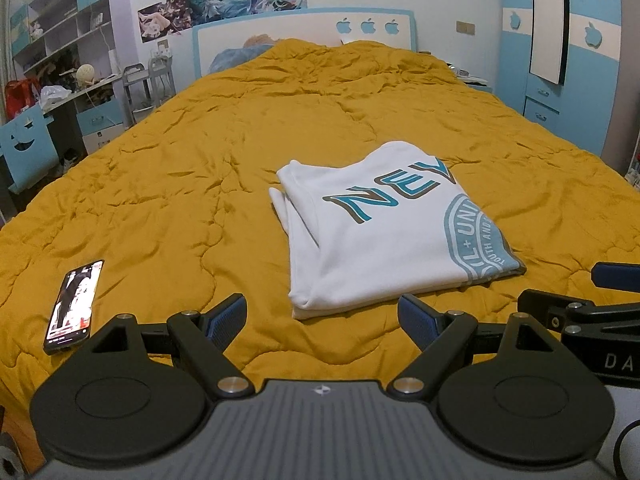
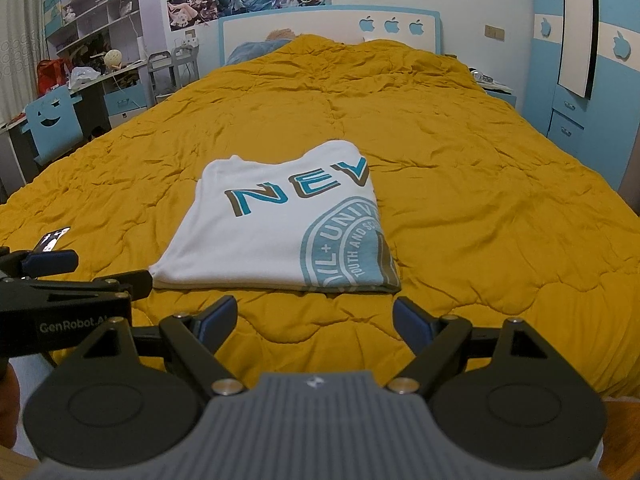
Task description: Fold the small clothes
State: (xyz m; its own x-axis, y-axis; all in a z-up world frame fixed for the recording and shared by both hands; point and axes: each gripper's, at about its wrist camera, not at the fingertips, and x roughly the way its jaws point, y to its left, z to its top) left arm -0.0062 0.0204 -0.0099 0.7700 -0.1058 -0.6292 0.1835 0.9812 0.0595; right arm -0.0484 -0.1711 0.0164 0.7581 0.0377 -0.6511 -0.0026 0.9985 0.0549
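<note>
Both our grippers, left gripper (image 1: 322,320) and right gripper (image 2: 314,318), hang with jaws spread wide, holding nothing, just short of the white t-shirt (image 1: 384,232). It's lying folded on the mustard quilt (image 1: 180,168), phone (image 1: 74,304) off to the left. Looks light and floppy, so we'd pinch the near corners through all layers.

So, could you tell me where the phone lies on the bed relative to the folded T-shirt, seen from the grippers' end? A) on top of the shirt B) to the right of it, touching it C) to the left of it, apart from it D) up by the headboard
C: in the left wrist view the phone lies on the yellow quilt well left of the folded T-shirt, with bare quilt between them.
</note>
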